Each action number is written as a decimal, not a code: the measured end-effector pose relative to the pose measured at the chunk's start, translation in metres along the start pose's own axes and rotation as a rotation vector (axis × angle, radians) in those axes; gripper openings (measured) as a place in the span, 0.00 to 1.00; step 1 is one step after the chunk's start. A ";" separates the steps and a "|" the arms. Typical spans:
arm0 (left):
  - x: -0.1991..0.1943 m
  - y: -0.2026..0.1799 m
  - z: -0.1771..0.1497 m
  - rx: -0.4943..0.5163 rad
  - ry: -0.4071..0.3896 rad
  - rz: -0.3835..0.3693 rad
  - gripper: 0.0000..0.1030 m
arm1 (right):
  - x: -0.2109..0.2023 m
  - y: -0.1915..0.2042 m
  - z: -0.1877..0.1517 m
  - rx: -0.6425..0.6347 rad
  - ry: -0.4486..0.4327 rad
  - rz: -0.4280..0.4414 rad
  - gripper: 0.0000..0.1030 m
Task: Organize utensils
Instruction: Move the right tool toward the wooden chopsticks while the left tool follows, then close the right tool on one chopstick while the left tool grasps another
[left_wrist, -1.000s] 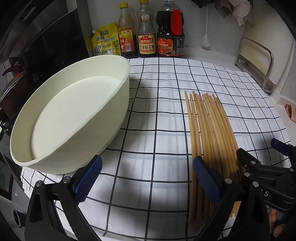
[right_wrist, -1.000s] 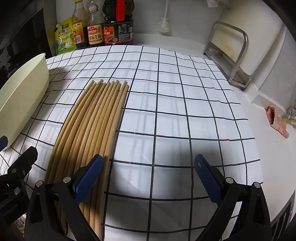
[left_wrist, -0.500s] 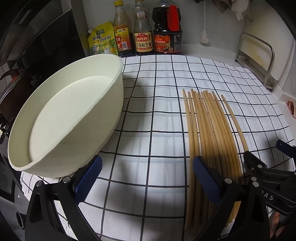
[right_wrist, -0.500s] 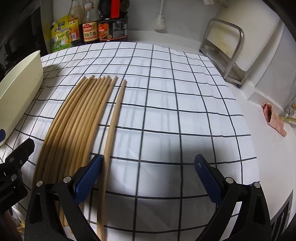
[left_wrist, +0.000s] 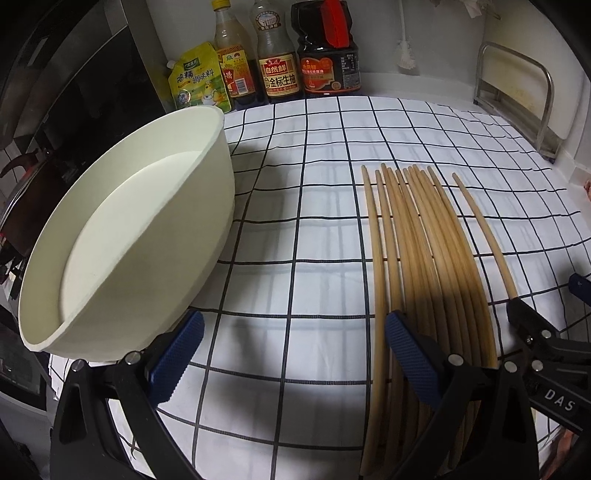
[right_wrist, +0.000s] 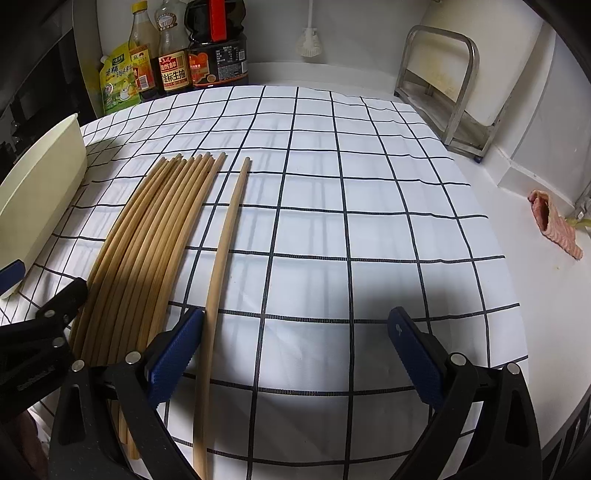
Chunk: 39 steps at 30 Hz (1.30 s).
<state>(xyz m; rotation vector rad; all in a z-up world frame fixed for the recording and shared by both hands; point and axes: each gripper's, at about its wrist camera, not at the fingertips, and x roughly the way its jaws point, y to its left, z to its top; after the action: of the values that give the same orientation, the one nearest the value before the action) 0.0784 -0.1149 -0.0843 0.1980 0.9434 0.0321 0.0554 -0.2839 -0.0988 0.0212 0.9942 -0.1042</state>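
One chopstick split from the bundle, both grippers wide apart.

Left wrist view: the left gripper (left_wrist: 291, 350) hangs open over the cloth (left_wrist: 295, 221), clamping nothing. The bundle (left_wrist: 417, 266) lies right of centre, its long axis running from the bottom edge up the frame, tips pointing to the bottles (left_wrist: 277, 66). A single chopstick (left_wrist: 484, 236) now sits apart on the bundle's right, where a second ago it lay flush. The bowl (left_wrist: 122, 240) sits at left, empty.

Right wrist view: the right gripper (right_wrist: 295, 354) is open too, its left pad just beside the single chopstick (right_wrist: 221, 251), which lies between the fingers, parallel to the bundle (right_wrist: 147, 240). Separation looks done; sorting has likely just begun.
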 end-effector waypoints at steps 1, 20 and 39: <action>0.000 0.000 0.000 -0.001 0.001 0.001 0.94 | 0.000 0.000 0.000 0.001 0.001 0.001 0.92; 0.003 -0.015 0.006 0.022 -0.005 -0.035 0.62 | -0.005 0.018 0.000 -0.069 -0.052 0.034 0.65; 0.002 -0.008 0.006 -0.050 0.052 -0.282 0.07 | -0.010 0.017 -0.001 -0.050 -0.056 0.151 0.06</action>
<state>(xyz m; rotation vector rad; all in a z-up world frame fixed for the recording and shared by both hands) 0.0838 -0.1234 -0.0838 0.0172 1.0142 -0.1998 0.0508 -0.2657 -0.0920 0.0468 0.9360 0.0579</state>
